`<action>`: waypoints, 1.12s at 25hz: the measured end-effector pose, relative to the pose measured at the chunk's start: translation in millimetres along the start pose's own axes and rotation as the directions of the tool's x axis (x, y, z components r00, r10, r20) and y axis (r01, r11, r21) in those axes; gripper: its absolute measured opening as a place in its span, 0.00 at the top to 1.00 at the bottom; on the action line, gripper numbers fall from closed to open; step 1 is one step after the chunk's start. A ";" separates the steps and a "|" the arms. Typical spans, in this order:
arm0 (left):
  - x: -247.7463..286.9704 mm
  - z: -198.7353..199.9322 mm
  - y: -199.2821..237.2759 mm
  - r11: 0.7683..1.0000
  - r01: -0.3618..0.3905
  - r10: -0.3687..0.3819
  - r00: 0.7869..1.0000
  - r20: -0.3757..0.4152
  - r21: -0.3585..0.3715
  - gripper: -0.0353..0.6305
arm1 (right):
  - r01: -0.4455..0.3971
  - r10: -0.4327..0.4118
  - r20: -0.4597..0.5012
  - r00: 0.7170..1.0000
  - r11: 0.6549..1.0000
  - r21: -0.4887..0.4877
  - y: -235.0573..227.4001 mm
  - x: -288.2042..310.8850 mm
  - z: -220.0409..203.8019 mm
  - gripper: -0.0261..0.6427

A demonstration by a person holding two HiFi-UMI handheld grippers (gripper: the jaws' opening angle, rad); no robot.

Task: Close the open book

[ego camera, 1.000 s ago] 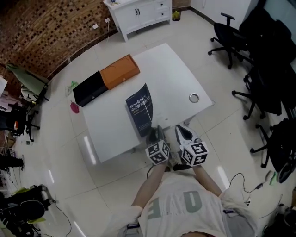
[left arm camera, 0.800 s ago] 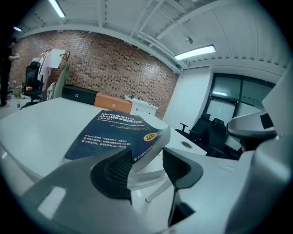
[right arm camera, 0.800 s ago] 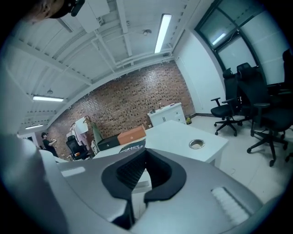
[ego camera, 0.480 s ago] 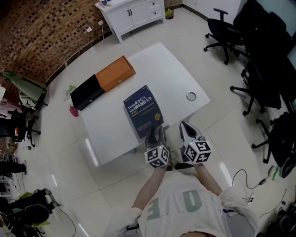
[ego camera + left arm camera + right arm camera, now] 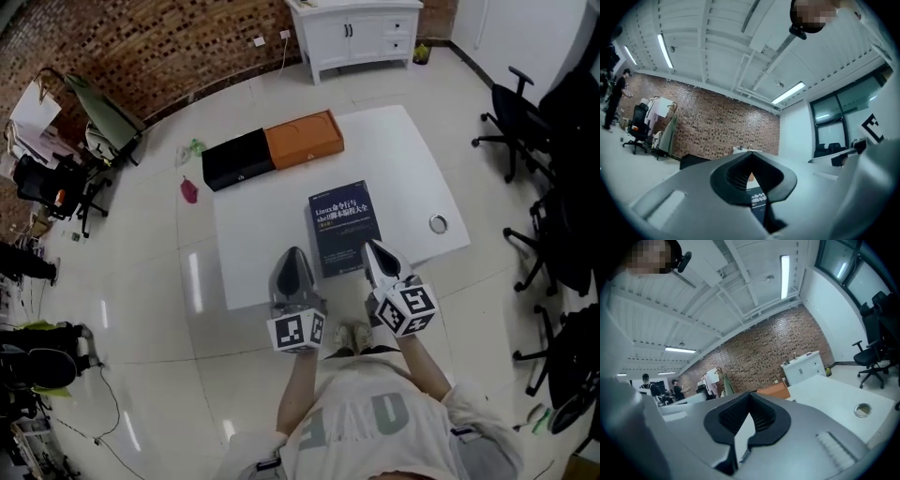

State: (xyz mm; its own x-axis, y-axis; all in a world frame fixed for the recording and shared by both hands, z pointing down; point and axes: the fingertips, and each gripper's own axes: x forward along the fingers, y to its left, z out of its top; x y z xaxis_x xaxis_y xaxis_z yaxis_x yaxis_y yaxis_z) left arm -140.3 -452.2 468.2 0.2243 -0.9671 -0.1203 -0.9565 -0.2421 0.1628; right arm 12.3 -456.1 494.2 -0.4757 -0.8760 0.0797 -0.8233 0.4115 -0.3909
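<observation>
The white table [image 5: 403,150] stands on a pale tiled floor [image 5: 141,309]. A white cabinet [image 5: 356,33] stands beyond it against a brick wall [image 5: 159,47], and dark office chairs [image 5: 553,169] stand to the right. At the table's far left edge a black box [image 5: 239,159] and an orange box [image 5: 303,139] lie end to end, touching.

The book [image 5: 344,225] is closed. It lies flat with its dark blue cover up, near the table's near edge and about midway across (white print shows on the cover, too small to read).

In the head view the left gripper [image 5: 293,251] is just left of the book, over the near edge of the table. Its jaws have just closed and are pressed together with nothing between them. Its own view looks level across the room at the brick wall. There a strip of the book's cover shows low down through the slit under the meeting tips, so the book lies below and ahead of the jaws, not in them.

The right gripper [image 5: 372,246] sits over the book's near right corner in the head view. Its tips also meet, and only white table shows through the gap behind them. Its view does not show the book.

A small metal ring [image 5: 438,223] is set in the table to the right of the book, apart from it.
</observation>
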 end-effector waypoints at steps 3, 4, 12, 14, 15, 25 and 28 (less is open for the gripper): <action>-17.9 -3.8 48.3 0.996 -0.094 0.094 0.995 -0.039 -0.002 0.93 | -0.059 0.058 -0.024 0.998 0.998 -0.034 35.3 16.0 -0.5 0.95; -24.0 -4.5 58.0 0.994 -0.109 0.109 0.993 -0.046 -0.001 0.93 | -0.067 0.065 -0.037 0.997 0.997 -0.048 43.9 17.5 -3.4 0.95; -61.5 13.7 77.9 0.990 -0.132 0.133 0.991 0.001 -0.038 0.93 | -0.091 0.082 -0.108 0.991 0.992 -0.083 78.0 -7.5 -32.6 0.95; -77.0 23.1 69.9 0.991 -0.127 0.128 0.991 0.023 -0.027 0.93 | -0.098 0.091 -0.087 0.992 0.992 -0.085 84.6 -26.1 -30.4 0.95; -86.3 23.2 64.5 0.992 -0.126 0.126 0.992 0.020 -0.018 0.93 | -0.100 0.093 -0.076 0.993 0.992 -0.082 87.7 -37.7 -30.0 0.95; -311.9 2.0 -79.2 0.996 -0.069 0.068 0.997 -0.024 -0.052 0.93 | -0.105 0.105 -0.002 0.994 0.989 0.104 113.9 -296.0 -76.9 0.95; -384.7 -6.3 -127.7 0.995 -0.058 0.055 0.998 -0.040 -0.077 0.93 | -0.087 0.089 -0.022 0.996 0.992 0.086 117.6 -381.7 -91.1 0.95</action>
State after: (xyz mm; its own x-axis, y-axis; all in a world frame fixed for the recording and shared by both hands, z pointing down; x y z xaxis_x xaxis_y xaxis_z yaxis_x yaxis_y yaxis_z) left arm -103.3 -49.7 499.8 0.1782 -0.9814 -0.0714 -0.9508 -0.1904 0.2444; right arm 68.8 -50.4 501.3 -0.5541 -0.8299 0.0651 -0.7491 0.4630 -0.4738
